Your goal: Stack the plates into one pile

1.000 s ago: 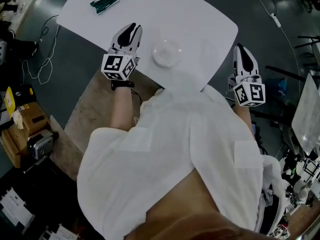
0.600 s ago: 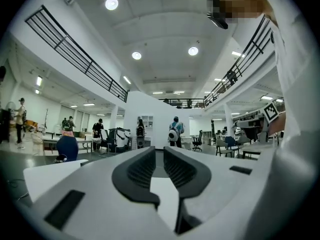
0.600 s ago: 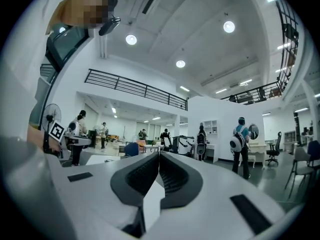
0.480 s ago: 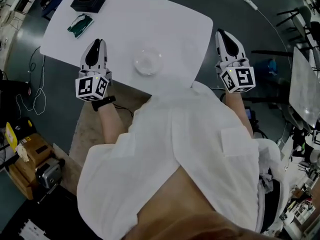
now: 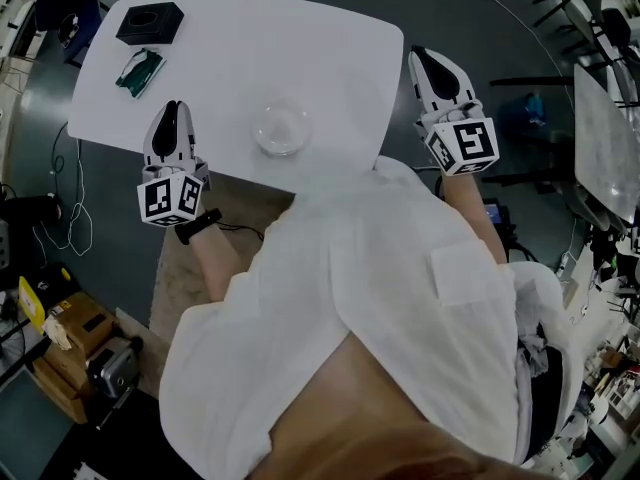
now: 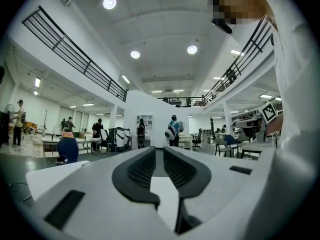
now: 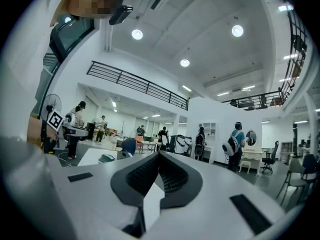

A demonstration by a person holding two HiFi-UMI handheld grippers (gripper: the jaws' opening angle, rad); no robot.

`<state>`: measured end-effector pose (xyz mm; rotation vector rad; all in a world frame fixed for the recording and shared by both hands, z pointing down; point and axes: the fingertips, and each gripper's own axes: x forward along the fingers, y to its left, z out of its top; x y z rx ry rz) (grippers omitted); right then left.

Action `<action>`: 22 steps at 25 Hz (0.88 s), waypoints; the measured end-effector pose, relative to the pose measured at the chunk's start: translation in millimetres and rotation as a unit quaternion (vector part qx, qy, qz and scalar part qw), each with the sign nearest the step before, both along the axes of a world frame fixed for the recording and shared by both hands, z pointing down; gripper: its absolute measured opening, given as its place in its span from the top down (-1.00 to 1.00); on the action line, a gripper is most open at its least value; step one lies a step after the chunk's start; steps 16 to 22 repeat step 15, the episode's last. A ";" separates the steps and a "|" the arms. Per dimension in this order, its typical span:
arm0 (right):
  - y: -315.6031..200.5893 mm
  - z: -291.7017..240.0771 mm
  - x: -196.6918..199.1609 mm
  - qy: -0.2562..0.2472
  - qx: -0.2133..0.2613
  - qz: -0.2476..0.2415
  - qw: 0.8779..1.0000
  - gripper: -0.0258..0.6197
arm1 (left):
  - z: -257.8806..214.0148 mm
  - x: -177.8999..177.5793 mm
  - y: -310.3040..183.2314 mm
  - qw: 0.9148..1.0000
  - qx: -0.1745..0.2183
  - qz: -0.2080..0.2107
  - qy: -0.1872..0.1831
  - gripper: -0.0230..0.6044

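White table, plates, grey floor; left gripper fingers just narrowed, slightly apart, empty; right gripper clenched.

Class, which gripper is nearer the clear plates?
Left. The left gripper, jaws just closed partway on nothing, is beside the clear plates; the right gripper is past the table's right edge.

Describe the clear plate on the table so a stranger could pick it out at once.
Find the white table. Close to its near edge, midway along, sits the clear plate. Unlike the black box and green packet at the far left corner, it is round and see-through.
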<state>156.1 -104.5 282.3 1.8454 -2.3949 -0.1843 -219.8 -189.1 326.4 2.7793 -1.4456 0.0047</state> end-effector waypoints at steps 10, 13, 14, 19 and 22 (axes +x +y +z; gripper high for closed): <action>2.6 -9.8 -4.8 0.009 0.017 -0.006 1.000 0.84 | 2.3 10.6 1.2 1.000 -0.007 0.012 0.008 0.74; 3.5 -16.5 -4.7 0.010 0.028 -0.005 1.000 0.84 | 0.4 8.0 0.5 1.000 -0.006 0.011 0.013 0.75; 3.3 -19.2 -4.5 0.011 0.033 -0.005 0.999 0.84 | -0.6 7.0 -0.2 1.000 -0.005 0.010 0.014 0.75; 3.1 -22.0 -4.4 0.012 0.037 -0.004 0.999 0.84 | -1.7 6.1 -0.9 1.000 -0.004 0.009 0.014 0.75; 3.1 -22.0 -4.4 0.012 0.037 -0.004 0.999 0.84 | -1.7 6.1 -0.9 1.000 -0.004 0.009 0.014 0.75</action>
